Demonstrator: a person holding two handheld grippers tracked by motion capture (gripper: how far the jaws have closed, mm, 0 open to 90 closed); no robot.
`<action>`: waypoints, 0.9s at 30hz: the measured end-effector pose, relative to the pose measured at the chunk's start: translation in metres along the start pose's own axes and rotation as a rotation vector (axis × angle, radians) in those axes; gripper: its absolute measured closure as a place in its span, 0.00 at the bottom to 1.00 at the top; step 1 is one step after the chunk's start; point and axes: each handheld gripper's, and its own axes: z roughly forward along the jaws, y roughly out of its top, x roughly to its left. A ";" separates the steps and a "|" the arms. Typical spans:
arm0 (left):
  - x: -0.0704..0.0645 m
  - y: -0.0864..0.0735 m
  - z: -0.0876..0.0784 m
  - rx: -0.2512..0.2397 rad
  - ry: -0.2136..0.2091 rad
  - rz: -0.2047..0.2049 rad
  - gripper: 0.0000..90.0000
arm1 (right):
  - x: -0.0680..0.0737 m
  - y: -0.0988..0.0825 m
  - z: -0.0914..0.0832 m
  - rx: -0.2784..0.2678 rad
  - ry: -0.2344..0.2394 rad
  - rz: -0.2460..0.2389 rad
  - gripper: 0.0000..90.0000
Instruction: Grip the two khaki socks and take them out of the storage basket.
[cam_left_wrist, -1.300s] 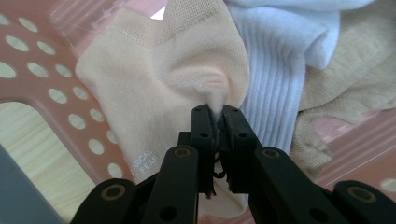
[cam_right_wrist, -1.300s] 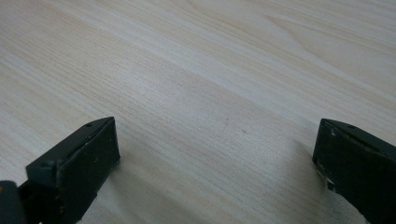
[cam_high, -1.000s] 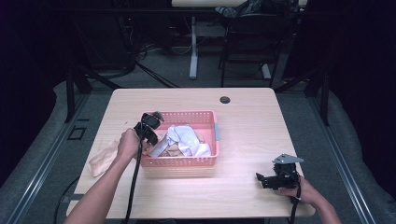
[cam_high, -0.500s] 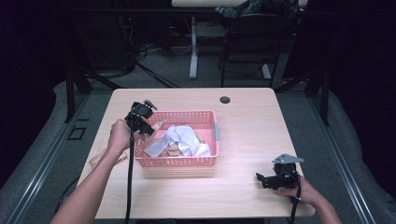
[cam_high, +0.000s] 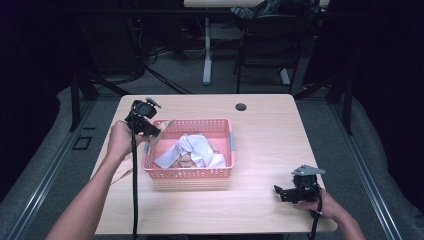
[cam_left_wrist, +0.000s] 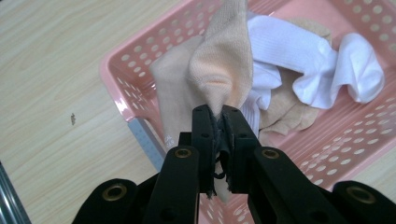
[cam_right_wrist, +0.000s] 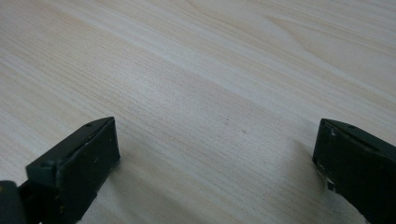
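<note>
We see the left hand-held gripper (cam_left_wrist: 217, 116) pinched tight on a beige sock (cam_left_wrist: 219, 70), soft knit that hangs in a folded peak over the near left corner of the pink basket (cam_left_wrist: 122, 107). The basket is rigid plastic with rows of round holes, and it sits on the pale wood-grain surface (cam_high: 265, 130). Inside lie ribbed white socks (cam_left_wrist: 317, 65) on more beige cloth, partly hidden beneath them. The sock's pinched end is lost between the jaws. The right hand-held gripper (cam_right_wrist: 215, 154) rests low over the bare surface, jaws wide apart, holding nothing.
</note>
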 end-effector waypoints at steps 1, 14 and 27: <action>0.001 0.000 -0.003 -0.008 0.000 -0.002 0.94 | 0.000 0.000 0.000 0.000 0.000 0.000 0.00; 0.024 -0.009 -0.027 -0.065 0.031 -0.072 0.94 | 0.000 0.000 0.000 -0.002 -0.002 0.001 0.00; 0.055 -0.041 -0.045 -0.066 0.069 -0.144 0.94 | 0.000 0.000 0.000 -0.002 -0.002 0.002 0.00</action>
